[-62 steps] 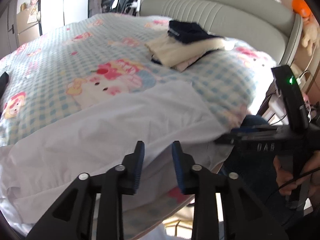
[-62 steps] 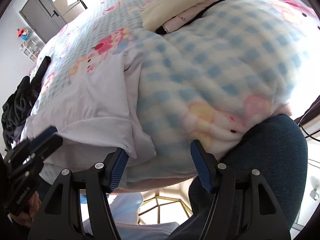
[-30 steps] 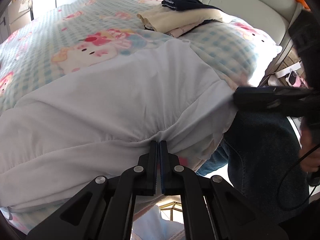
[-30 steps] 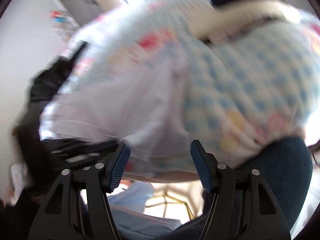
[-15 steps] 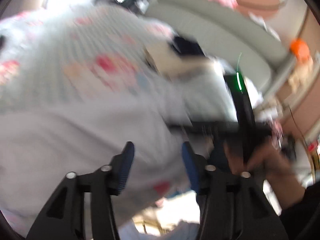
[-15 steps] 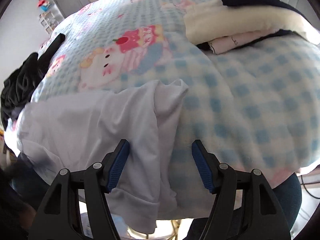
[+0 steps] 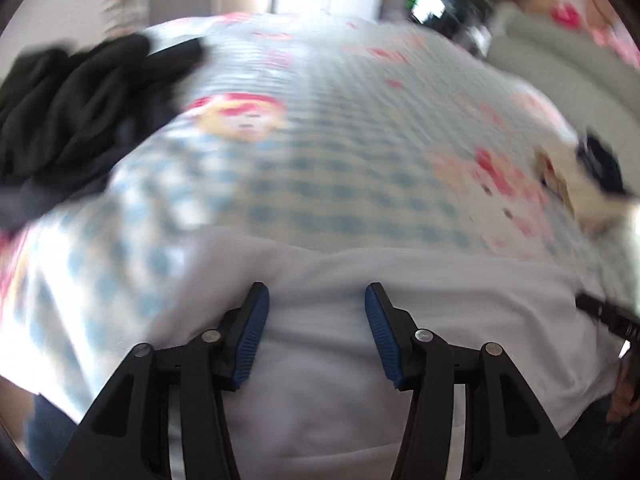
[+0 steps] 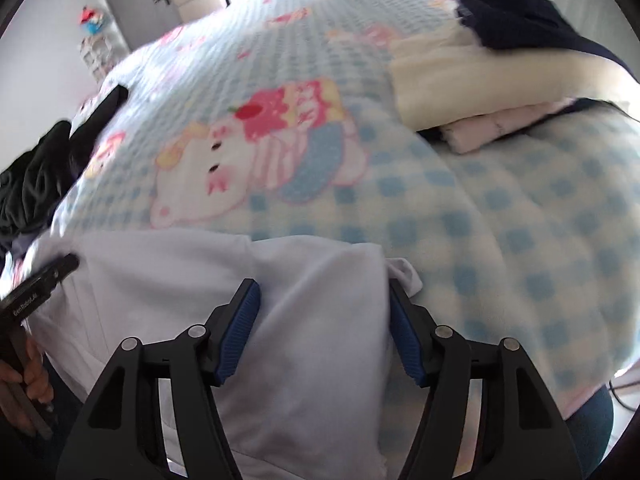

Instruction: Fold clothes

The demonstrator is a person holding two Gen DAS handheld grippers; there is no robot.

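Observation:
A white garment [image 7: 340, 360] lies over the near edge of the bed, partly folded; the same white garment [image 8: 224, 280] fills the lower left of the right wrist view. My left gripper [image 7: 316, 320] is open above the cloth, nothing between its blue pads. My right gripper [image 8: 324, 320] is open too, straddling the garment's right edge. The left gripper's tip [image 8: 44, 280] shows at the far left of the right wrist view, held by a hand [image 8: 34, 376]. The left wrist view is motion-blurred.
The bed has a blue-checked blanket [image 8: 500, 220] with a cartoon cat print. A stack of folded clothes [image 8: 460, 76], cream, pink and navy, sits at the back right. A dark clothes pile [image 7: 72, 104] lies at the left. A padded headboard [image 7: 560, 64] stands behind.
My left gripper, shut on the white garment's hem one second ago, has let go, opened and swung left. The garment now lies folded further up the bed. The right gripper stayed open and moved over the cloth.

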